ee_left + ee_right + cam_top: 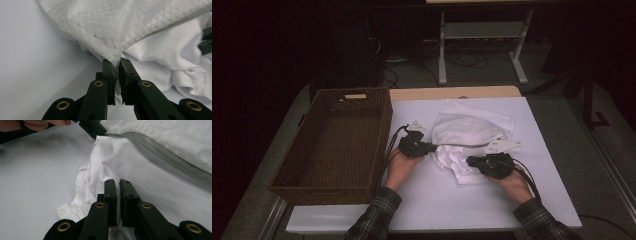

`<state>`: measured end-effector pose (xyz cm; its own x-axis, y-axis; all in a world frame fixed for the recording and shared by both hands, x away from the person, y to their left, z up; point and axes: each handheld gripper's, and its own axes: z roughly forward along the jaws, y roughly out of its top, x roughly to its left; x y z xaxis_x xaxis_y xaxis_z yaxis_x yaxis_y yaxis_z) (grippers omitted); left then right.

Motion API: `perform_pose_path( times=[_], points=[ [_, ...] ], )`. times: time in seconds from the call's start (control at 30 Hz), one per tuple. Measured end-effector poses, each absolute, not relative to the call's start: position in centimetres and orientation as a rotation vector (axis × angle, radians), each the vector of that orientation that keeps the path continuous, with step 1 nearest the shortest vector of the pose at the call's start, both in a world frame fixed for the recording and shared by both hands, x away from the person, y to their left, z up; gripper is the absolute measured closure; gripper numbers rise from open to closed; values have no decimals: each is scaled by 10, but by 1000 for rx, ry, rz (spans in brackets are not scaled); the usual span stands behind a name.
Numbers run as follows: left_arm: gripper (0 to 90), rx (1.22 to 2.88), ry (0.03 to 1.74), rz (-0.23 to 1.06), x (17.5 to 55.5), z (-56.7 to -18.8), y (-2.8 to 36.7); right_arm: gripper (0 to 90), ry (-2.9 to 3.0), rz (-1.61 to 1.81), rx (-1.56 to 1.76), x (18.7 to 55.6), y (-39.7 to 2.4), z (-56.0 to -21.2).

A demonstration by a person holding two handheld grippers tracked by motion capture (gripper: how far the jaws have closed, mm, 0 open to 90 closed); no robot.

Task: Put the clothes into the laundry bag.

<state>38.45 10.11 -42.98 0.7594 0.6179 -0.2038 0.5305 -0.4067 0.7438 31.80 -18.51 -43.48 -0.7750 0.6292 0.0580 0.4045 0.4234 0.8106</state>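
Here the white mesh bag [472, 127] lies on the middle of the white table [437, 200], towards its far edge, and a white garment [452, 159] comes out of its near side, crumpled on the table surface. A grey zipper [160, 152] runs along the mouth of the bag, just above the garment. The wicker basket [334, 145] stands at the left side of the table, near the bag but apart from it. Free table surface remains in front of the garment, and also to the right of the bag up to the table edge.

The left gripper [117, 65] is at the left corner of the bag mouth; its jaws are pressed together and pinch the mesh fabric. The right gripper [117, 182] is at the near right side of the garment; its jaws are nearly together and pinch a fold of the white cloth.
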Motion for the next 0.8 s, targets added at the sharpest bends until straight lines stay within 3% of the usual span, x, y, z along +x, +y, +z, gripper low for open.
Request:
perform_pose_path(
  times=[0.67, 0.8],
  points=[
    [841, 2129, 838, 107, 357, -431, 101, 852, 2305, 1278, 1027, 339, -178, -434],
    [841, 2118, 846, 98, 359, -432, 104, 775, 2360, 1310, 960, 337, -179, -430]
  ],
)
